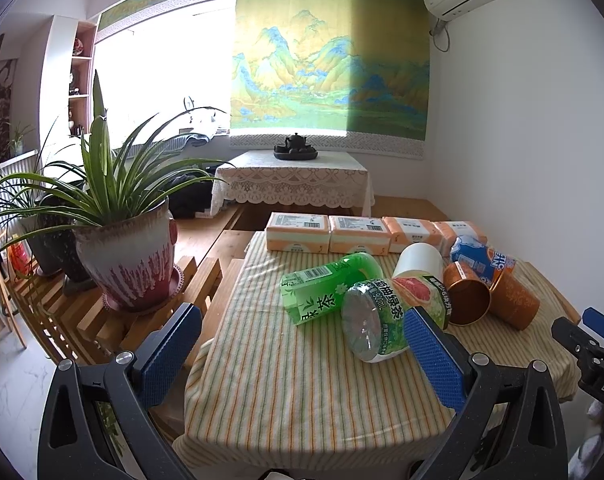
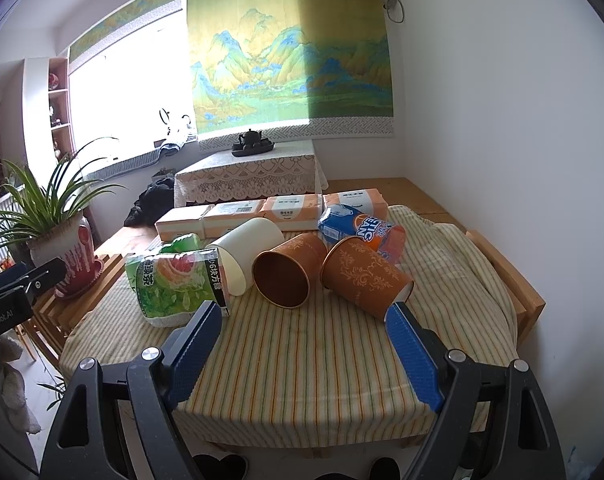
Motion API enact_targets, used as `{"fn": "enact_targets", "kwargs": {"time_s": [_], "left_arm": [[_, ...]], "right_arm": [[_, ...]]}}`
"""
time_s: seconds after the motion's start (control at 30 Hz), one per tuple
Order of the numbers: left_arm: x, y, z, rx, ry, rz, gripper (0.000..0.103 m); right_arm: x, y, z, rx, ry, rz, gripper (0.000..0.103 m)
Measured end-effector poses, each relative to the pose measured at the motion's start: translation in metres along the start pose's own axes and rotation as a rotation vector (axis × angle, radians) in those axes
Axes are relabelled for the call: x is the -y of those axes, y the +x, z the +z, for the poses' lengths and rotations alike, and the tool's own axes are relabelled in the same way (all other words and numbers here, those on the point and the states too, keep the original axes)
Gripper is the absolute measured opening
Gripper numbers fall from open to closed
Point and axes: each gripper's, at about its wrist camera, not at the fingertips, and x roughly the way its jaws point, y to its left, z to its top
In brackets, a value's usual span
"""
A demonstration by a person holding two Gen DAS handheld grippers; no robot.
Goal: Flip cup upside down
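Three cups lie on their sides on the striped cloth. A white cup rests left of two orange patterned cups: one shows its open mouth toward me, the other lies with its base at the right. My right gripper is open, low over the near table edge, its right finger close in front of the second orange cup. My left gripper is open over the table's left front; its right finger overlaps a green bottle.
Two green tea bottles lie left of the cups, and a blue-orange bottle lies behind them. Several tissue packs line the far edge. Potted plants stand on a slatted rack at left. A white wall is at right.
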Motion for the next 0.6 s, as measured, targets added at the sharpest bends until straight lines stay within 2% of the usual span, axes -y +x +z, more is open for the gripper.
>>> {"fn": "enact_targets", "kwargs": {"time_s": [0.6], "left_arm": [[0.0034,-0.0003,0.0003,0.002,0.006,-0.004,0.102]], "right_arm": [[0.0003,0.0005,-0.0001,0.001,0.003,-0.001,0.081]]}}
